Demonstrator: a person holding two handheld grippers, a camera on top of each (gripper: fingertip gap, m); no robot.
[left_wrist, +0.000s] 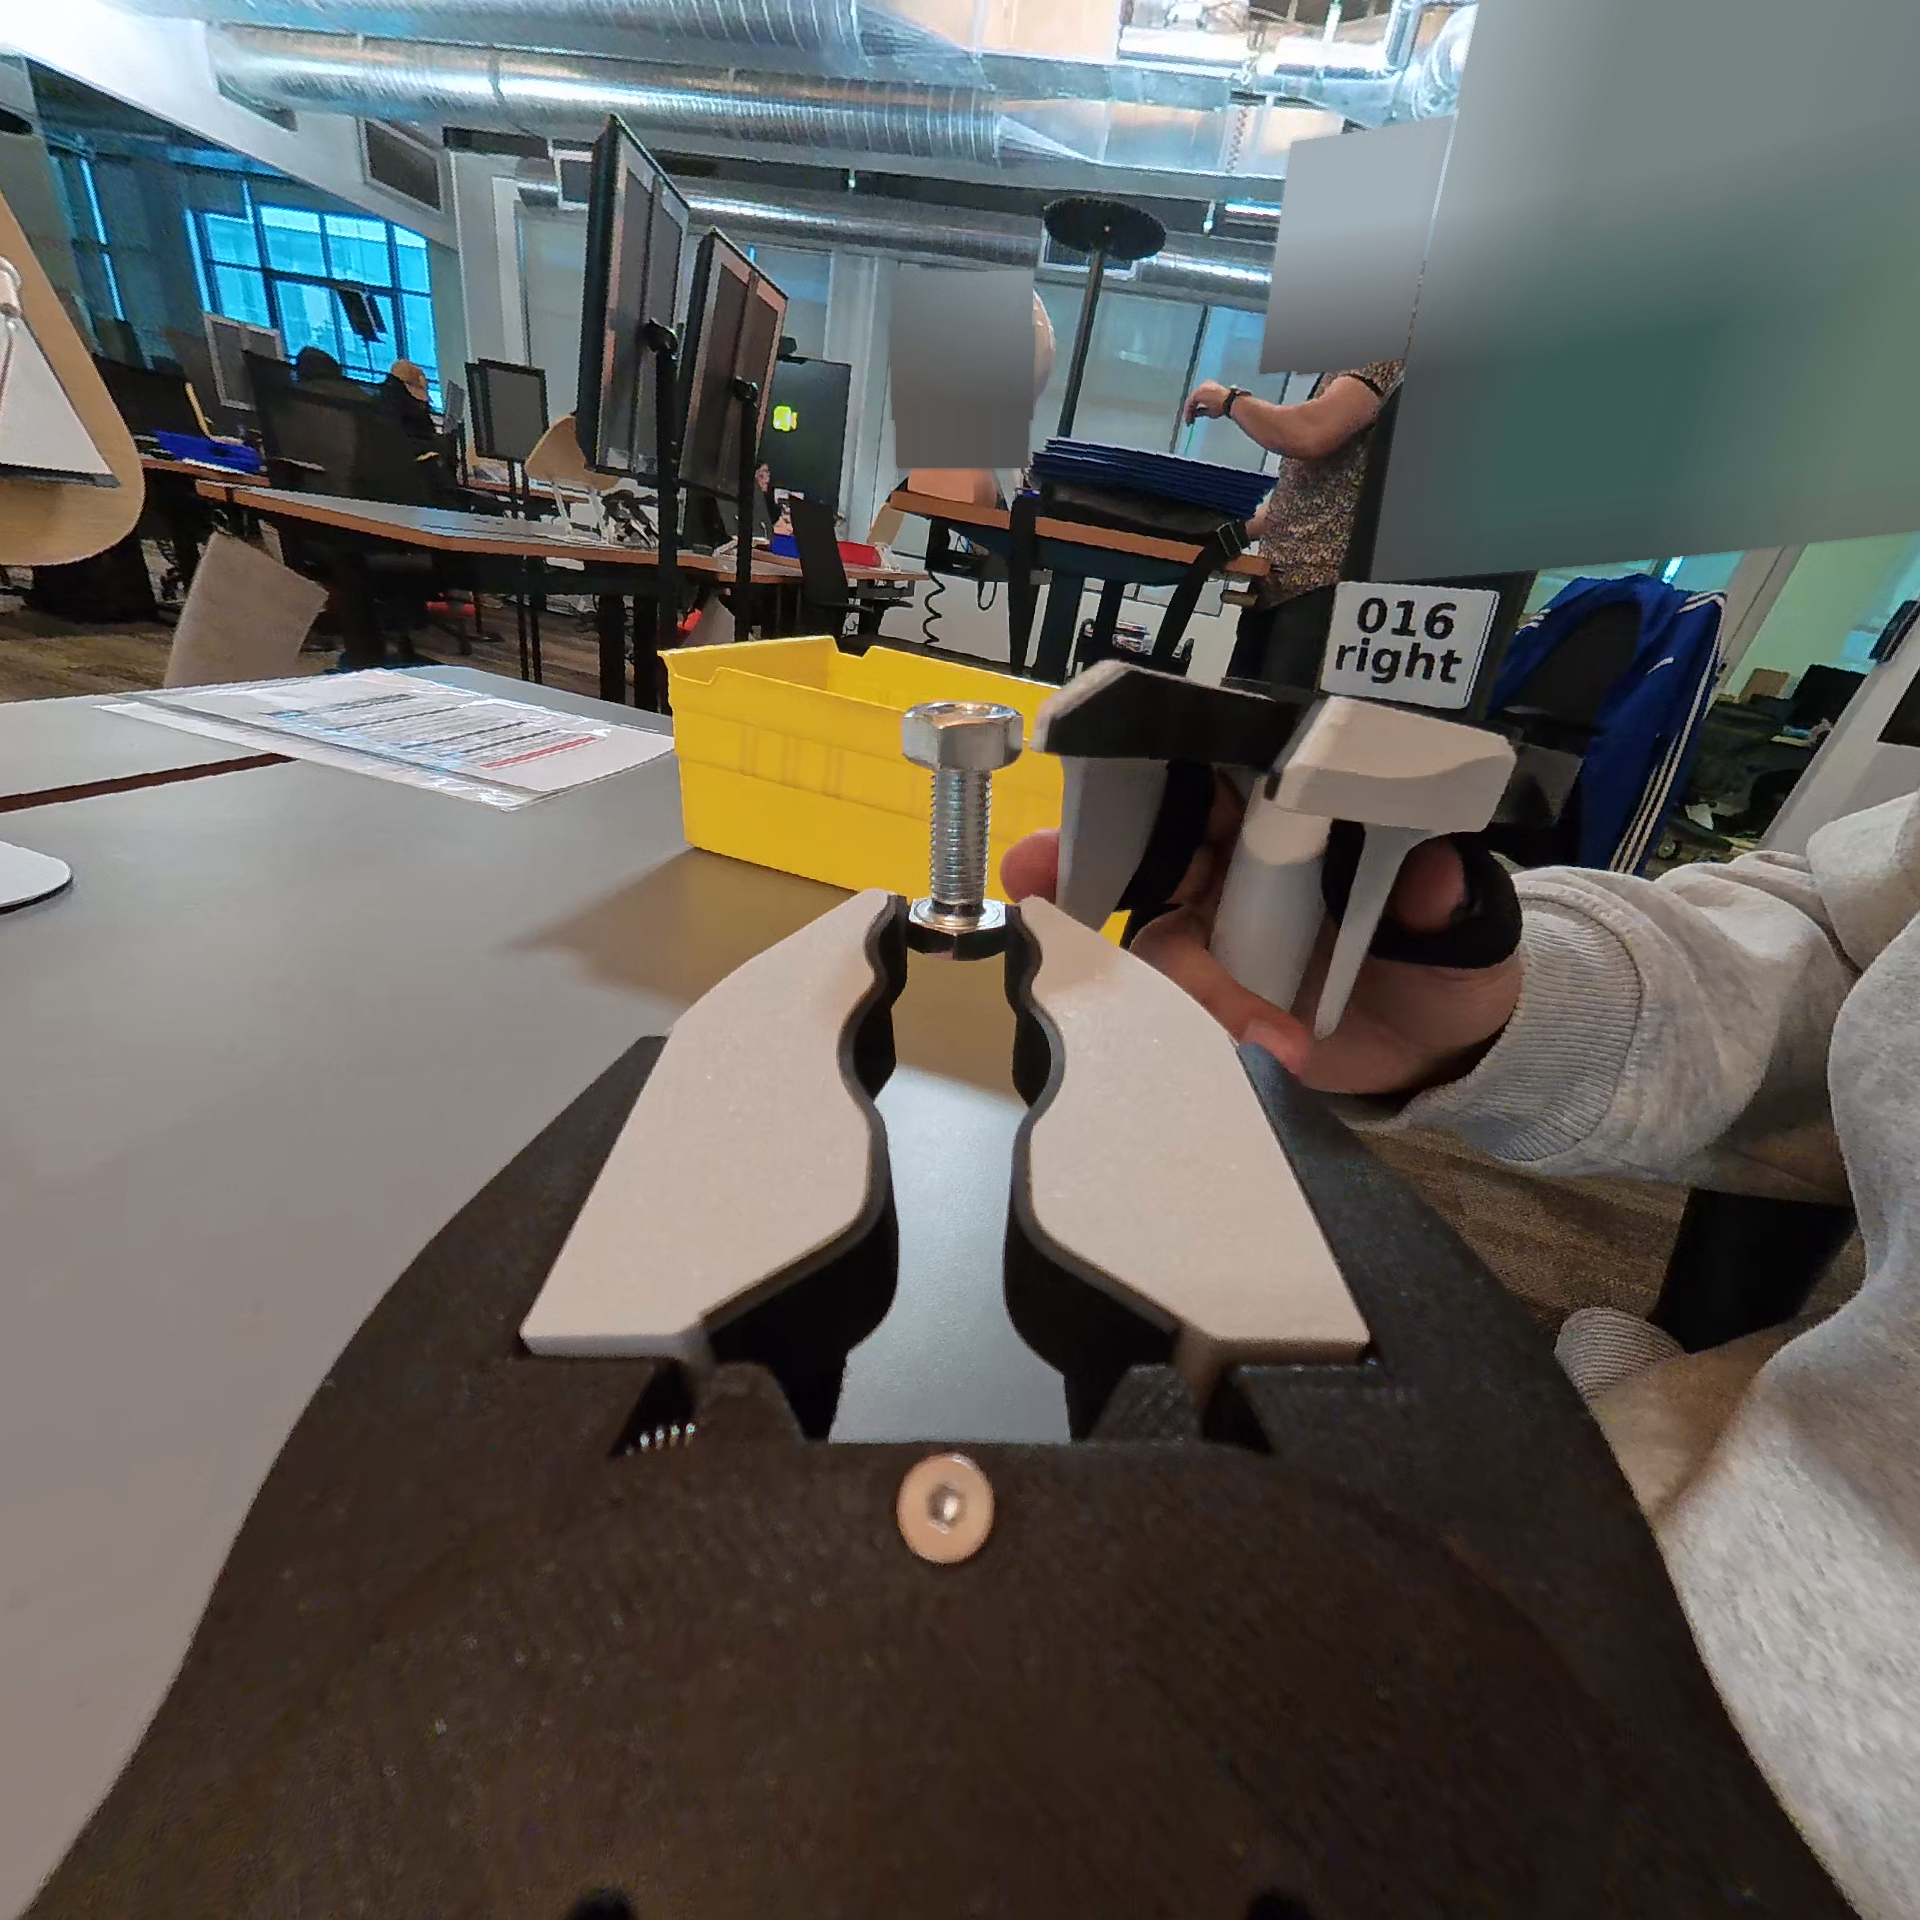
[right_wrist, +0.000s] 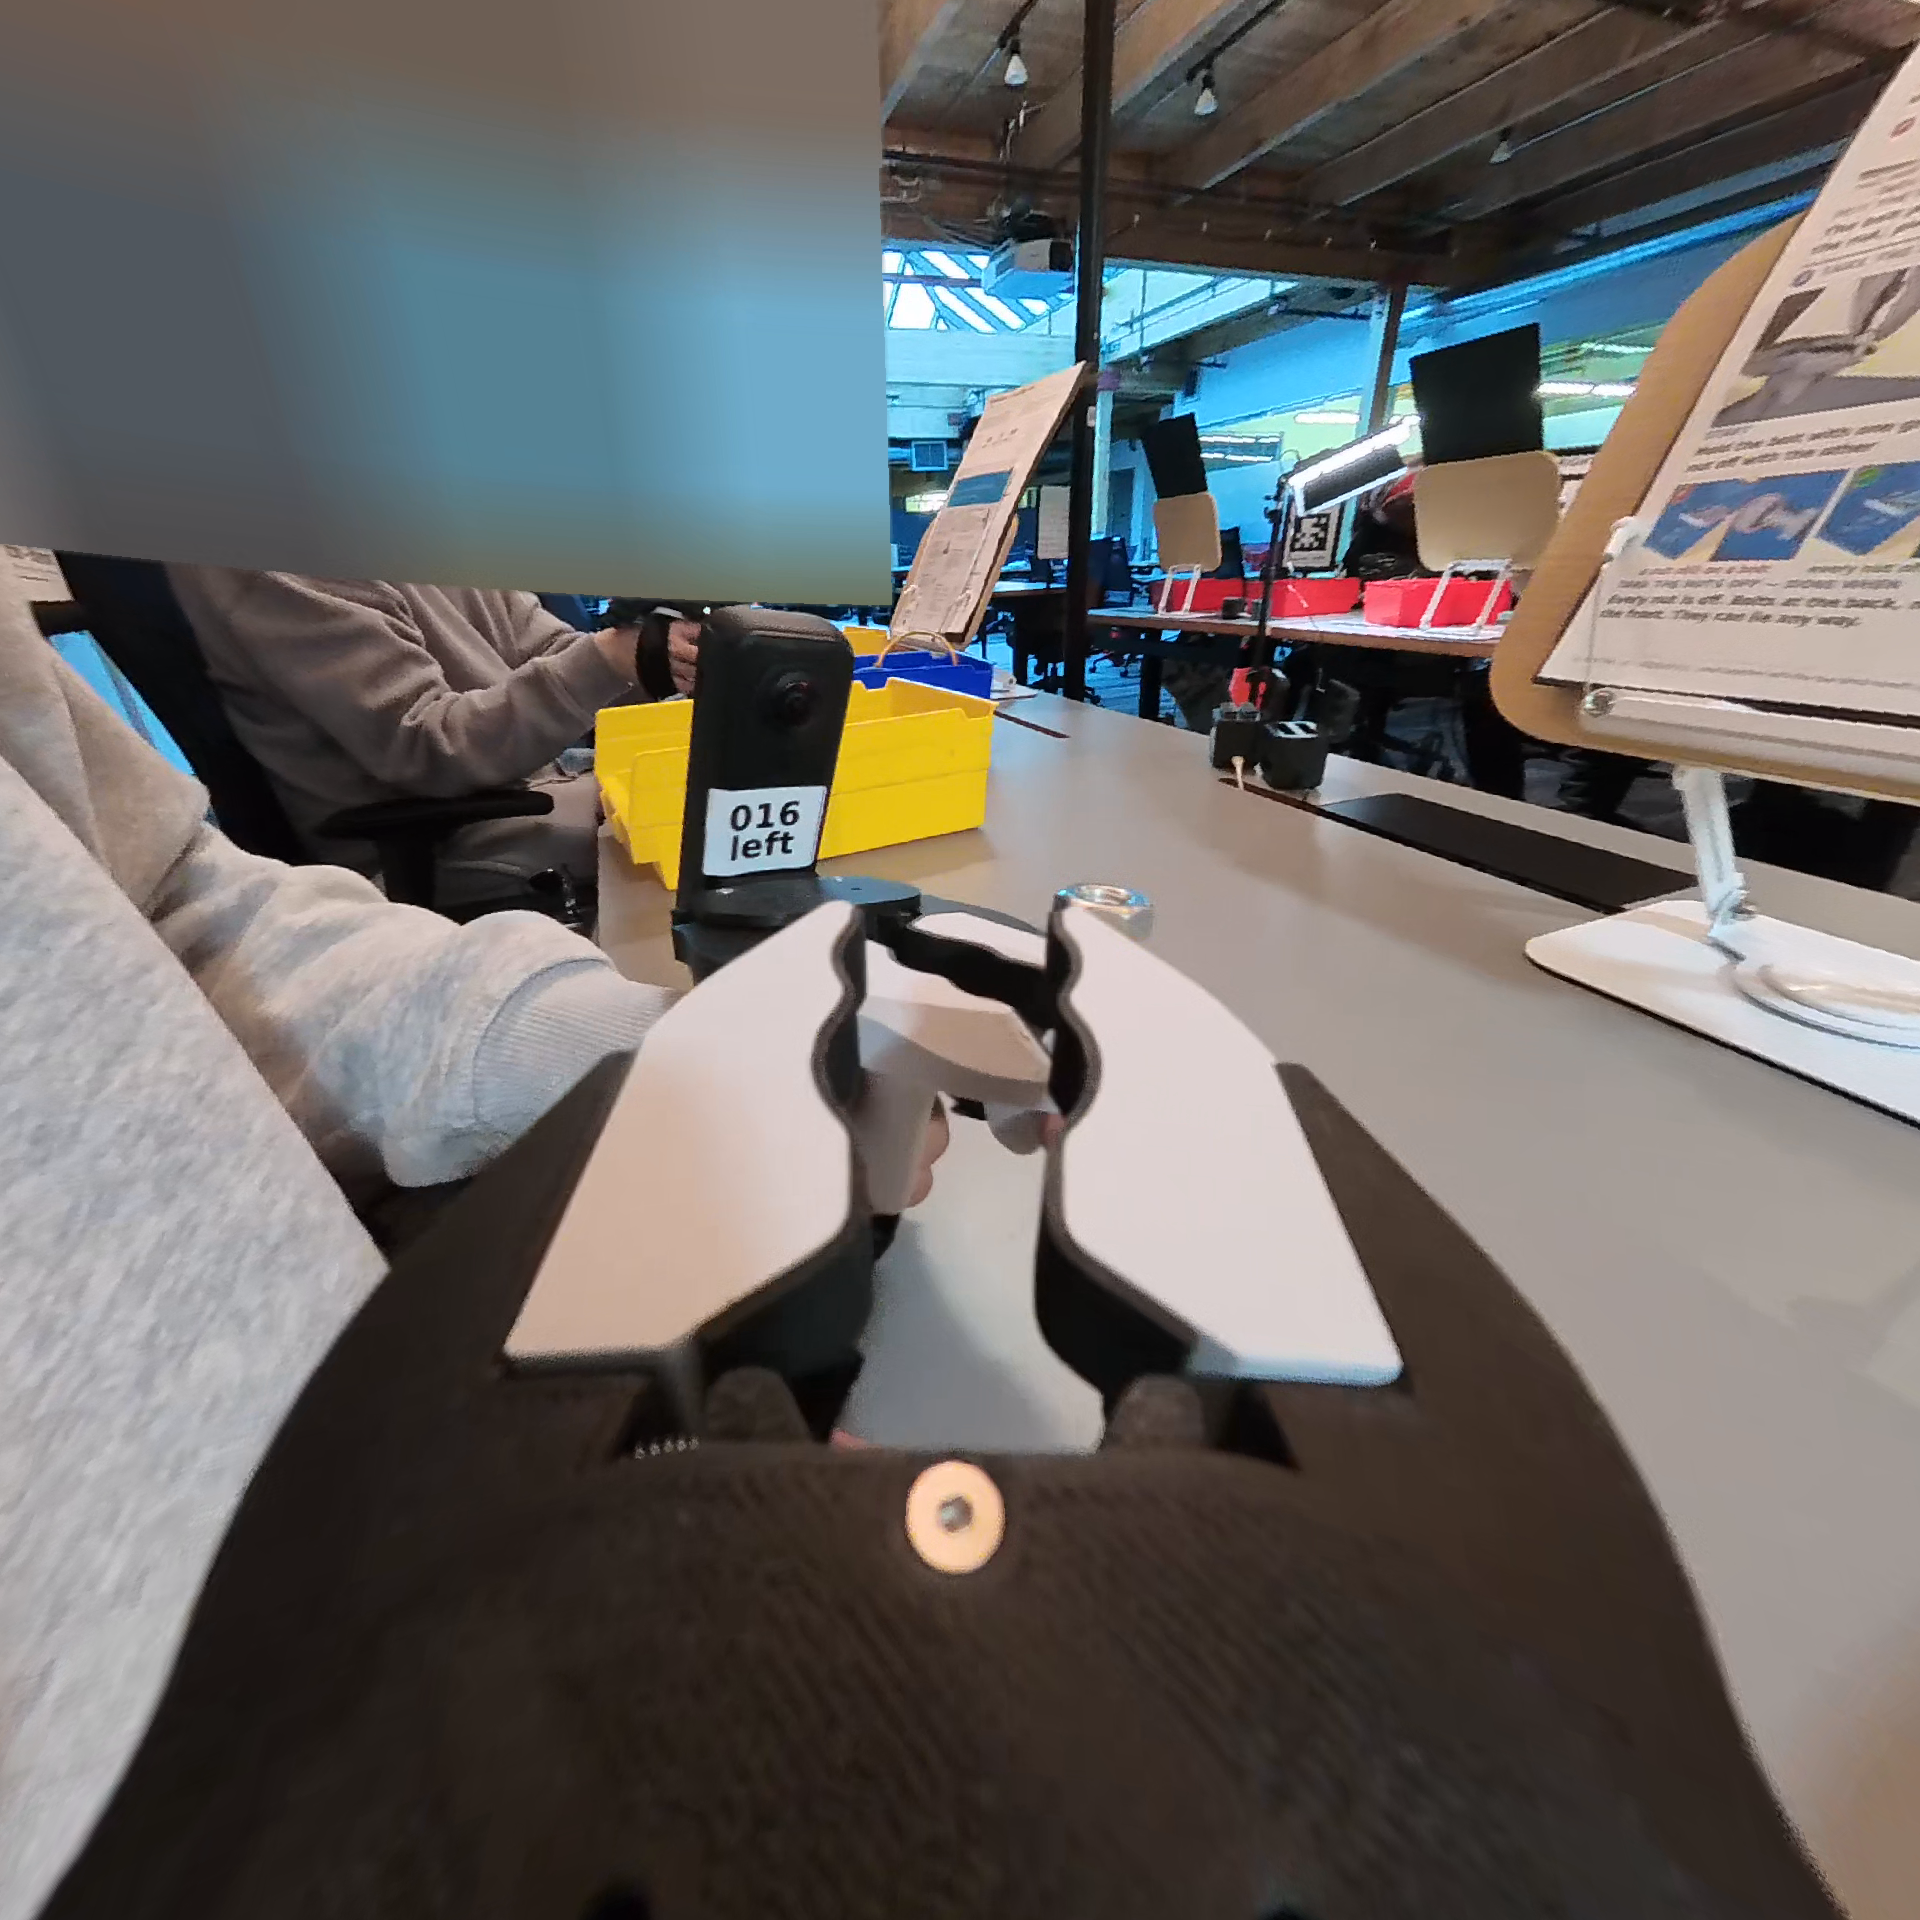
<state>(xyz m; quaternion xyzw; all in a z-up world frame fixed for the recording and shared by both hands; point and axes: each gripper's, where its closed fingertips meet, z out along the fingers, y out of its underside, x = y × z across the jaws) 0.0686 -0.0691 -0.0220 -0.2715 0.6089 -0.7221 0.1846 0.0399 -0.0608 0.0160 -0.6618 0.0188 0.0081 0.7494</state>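
A silver bolt stands upright, hex head up, with a silver nut on its lower end. My left gripper is shut on that nut and holds the bolt above the grey table. My right gripper hovers just right of the bolt head, held by a hand in a grey sleeve. In the right wrist view my right gripper is open and empty. The left gripper's fingers show through its gap. The bolt head peeks past its right fingertip.
A yellow bin stands behind the bolt; it also shows in the right wrist view with a blue bin behind. A laminated sheet lies far left. A document stand on a white base stands right. One gripper's finger ends stand about 4 cm off the other's.
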